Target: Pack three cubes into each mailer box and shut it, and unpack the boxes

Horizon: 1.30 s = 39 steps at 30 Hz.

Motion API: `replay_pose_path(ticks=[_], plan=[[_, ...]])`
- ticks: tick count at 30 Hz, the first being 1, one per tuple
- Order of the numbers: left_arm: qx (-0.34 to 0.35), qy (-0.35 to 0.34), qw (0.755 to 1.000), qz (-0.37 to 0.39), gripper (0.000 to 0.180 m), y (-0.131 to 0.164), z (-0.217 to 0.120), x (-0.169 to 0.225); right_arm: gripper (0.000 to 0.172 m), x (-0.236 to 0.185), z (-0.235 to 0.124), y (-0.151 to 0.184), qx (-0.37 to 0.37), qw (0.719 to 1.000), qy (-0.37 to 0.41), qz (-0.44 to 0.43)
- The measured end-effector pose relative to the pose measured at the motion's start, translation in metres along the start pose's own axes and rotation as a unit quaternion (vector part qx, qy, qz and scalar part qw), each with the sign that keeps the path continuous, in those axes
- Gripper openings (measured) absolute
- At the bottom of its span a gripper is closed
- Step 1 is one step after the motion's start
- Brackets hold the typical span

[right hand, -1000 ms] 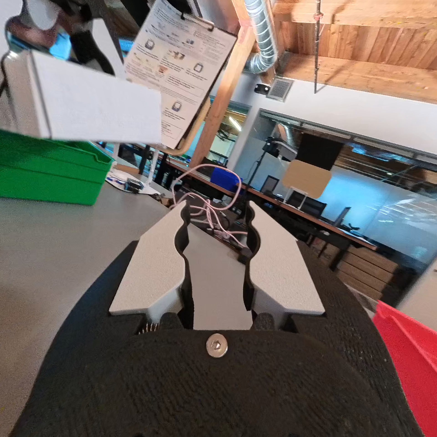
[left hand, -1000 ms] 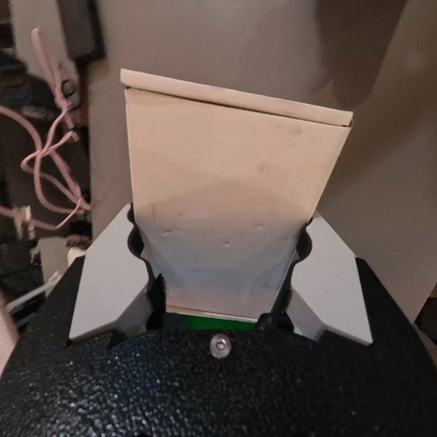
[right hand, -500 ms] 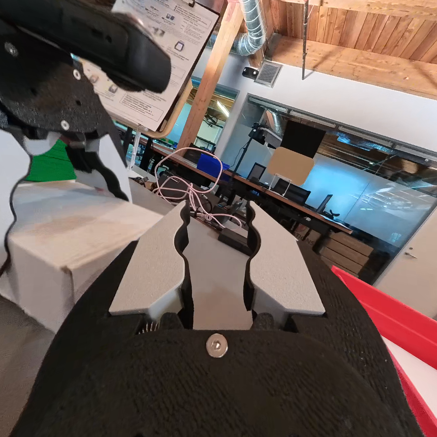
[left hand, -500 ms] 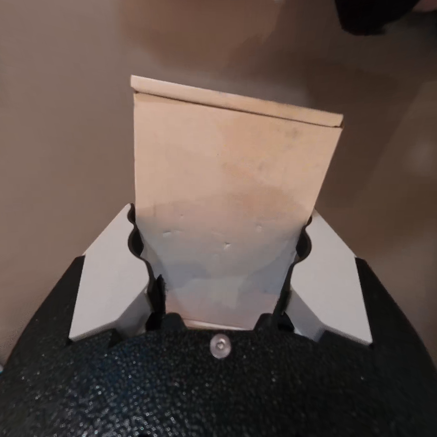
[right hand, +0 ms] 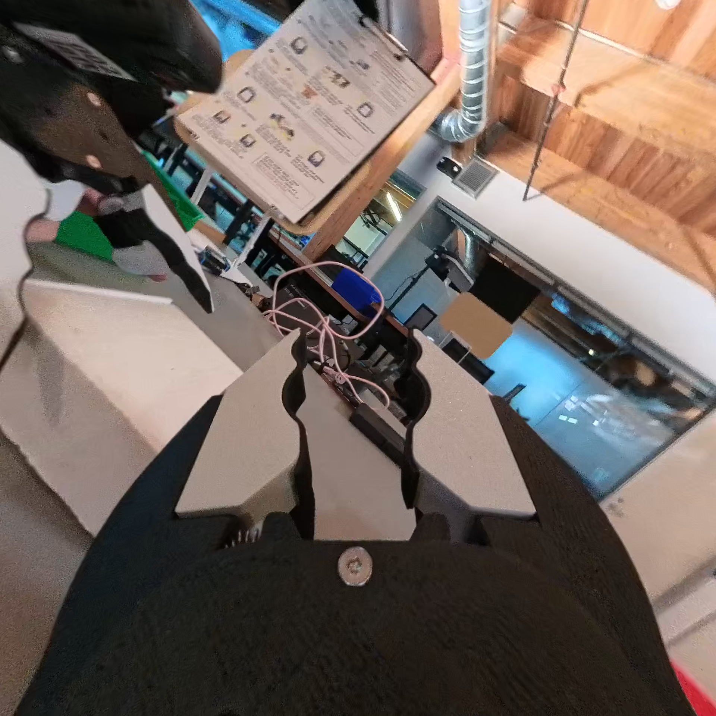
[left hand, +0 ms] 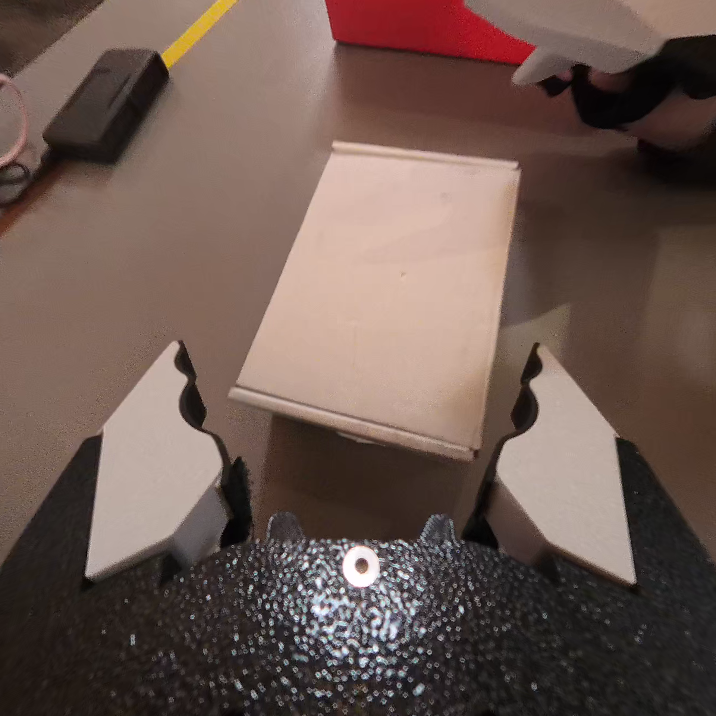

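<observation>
A closed white mailer box (left hand: 379, 294) lies flat on the grey table (left hand: 135, 252). My left gripper (left hand: 358, 345) hovers just above its near end. Its jaws stand wide open and both fingers are clear of the box sides. The box also shows in the right wrist view (right hand: 116, 368), with the left gripper (right hand: 97, 116) over it. My right gripper (right hand: 355, 334) is to the right of the box, tilted, open, with nothing between its fingers. It shows at the top right of the left wrist view (left hand: 581, 46). No cubes are in view.
A red bin (left hand: 407, 23) stands beyond the box. A black device (left hand: 104, 100) and yellow tape (left hand: 197, 33) lie at the far left. Pink cable (right hand: 329, 310), a green bin (right hand: 81, 236) and a hanging clipboard (right hand: 306, 104) sit at the table's far side.
My left gripper carried the box down to the table while shut on it, then opened wide and let it go. The right gripper stayed open and tilted.
</observation>
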State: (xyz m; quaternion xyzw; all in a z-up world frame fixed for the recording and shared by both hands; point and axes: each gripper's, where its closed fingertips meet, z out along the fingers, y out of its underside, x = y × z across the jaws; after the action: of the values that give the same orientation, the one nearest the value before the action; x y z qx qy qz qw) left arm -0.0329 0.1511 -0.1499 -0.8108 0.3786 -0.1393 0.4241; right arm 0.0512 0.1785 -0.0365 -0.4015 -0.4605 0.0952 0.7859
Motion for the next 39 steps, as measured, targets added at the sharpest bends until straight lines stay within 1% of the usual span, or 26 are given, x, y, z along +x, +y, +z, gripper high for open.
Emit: replay_pose_path(ticks=[1, 3, 5, 6, 7, 9, 11, 14, 18, 21, 22, 24, 26, 30, 32, 33, 34, 36, 39], plan=[[0.016, 0.002, 1.000, -0.011, 0.159, 0.004, 0.002, -0.002, 0.050, -0.008, 0.000, -0.004, 0.002, 1.000, -0.011, -0.026], [0.090, 0.009, 0.995, -0.048, 0.159, -0.001, 0.005, -0.005, 0.049, -0.026, 0.000, -0.010, 0.006, 0.997, -0.037, -0.070], [0.100, 0.037, 0.991, -0.082, 0.159, -0.003, 0.002, -0.002, 0.050, -0.048, 0.000, -0.015, 0.005, 0.994, -0.083, -0.073], [0.104, 0.040, 0.991, -0.080, 0.159, -0.002, 0.000, -0.002, 0.049, -0.057, -0.001, -0.017, 0.003, 0.992, -0.104, -0.070], [0.100, 0.041, 0.991, -0.082, 0.159, 0.000, 0.000, -0.001, 0.049, -0.064, -0.001, -0.019, 0.003, 0.991, -0.115, -0.069], [0.072, 0.044, 0.993, -0.079, 0.159, 0.008, 0.003, 0.002, 0.049, -0.075, -0.002, -0.020, -0.001, 0.987, -0.137, -0.080], [0.039, 0.045, 0.997, -0.057, 0.159, 0.016, 0.007, 0.008, 0.049, -0.082, -0.003, -0.018, -0.008, 0.984, -0.150, -0.095], [0.015, 0.031, 0.999, -0.036, 0.156, 0.022, 0.012, 0.009, 0.048, -0.087, -0.005, -0.016, -0.014, 0.980, -0.160, -0.118], [0.022, 0.029, 0.998, -0.050, 0.150, 0.021, 0.010, 0.006, 0.048, -0.091, -0.007, -0.015, -0.019, 0.975, -0.170, -0.141], [0.024, 0.031, 0.998, -0.058, 0.147, 0.020, 0.010, 0.006, 0.049, -0.106, -0.014, -0.018, -0.005, 0.966, -0.217, -0.143], [0.028, 0.035, 0.997, -0.069, 0.146, 0.019, 0.009, 0.005, 0.051, -0.110, -0.016, -0.017, -0.007, 0.963, -0.231, -0.141], [0.044, 0.050, 0.993, -0.101, 0.146, 0.016, 0.005, 0.004, 0.061, -0.115, -0.017, -0.013, -0.019, 0.959, -0.248, -0.138], [0.063, 0.067, 0.986, -0.136, 0.146, 0.012, 0.002, 0.003, 0.067, -0.116, -0.017, -0.008, -0.030, 0.956, -0.251, -0.152], [0.096, 0.107, 0.973, -0.181, 0.145, 0.004, -0.005, 0.005, 0.071, -0.120, -0.018, 0.009, -0.060, 0.938, -0.254, -0.226], [0.118, 0.144, 0.960, -0.210, 0.145, -0.003, -0.008, 0.012, 0.075, -0.124, -0.017, 0.017, -0.074, 0.928, -0.256, -0.260], [0.129, 0.154, 0.953, -0.227, 0.145, -0.006, -0.008, 0.012, 0.078, -0.122, -0.015, 0.018, -0.078, 0.926, -0.244, -0.278], [0.137, 0.160, 0.948, -0.239, 0.145, -0.009, -0.009, 0.011, 0.076, -0.119, -0.012, 0.019, -0.081, 0.925, -0.231, -0.290], [0.142, 0.176, 0.943, -0.246, 0.145, -0.011, -0.009, 0.015, 0.065, -0.111, -0.009, 0.022, -0.097, 0.926, -0.208, -0.300], [0.142, 0.176, 0.946, -0.234, 0.145, -0.011, -0.010, 0.017, 0.064, -0.109, -0.012, 0.024, -0.108, 0.927, -0.216, -0.287]])
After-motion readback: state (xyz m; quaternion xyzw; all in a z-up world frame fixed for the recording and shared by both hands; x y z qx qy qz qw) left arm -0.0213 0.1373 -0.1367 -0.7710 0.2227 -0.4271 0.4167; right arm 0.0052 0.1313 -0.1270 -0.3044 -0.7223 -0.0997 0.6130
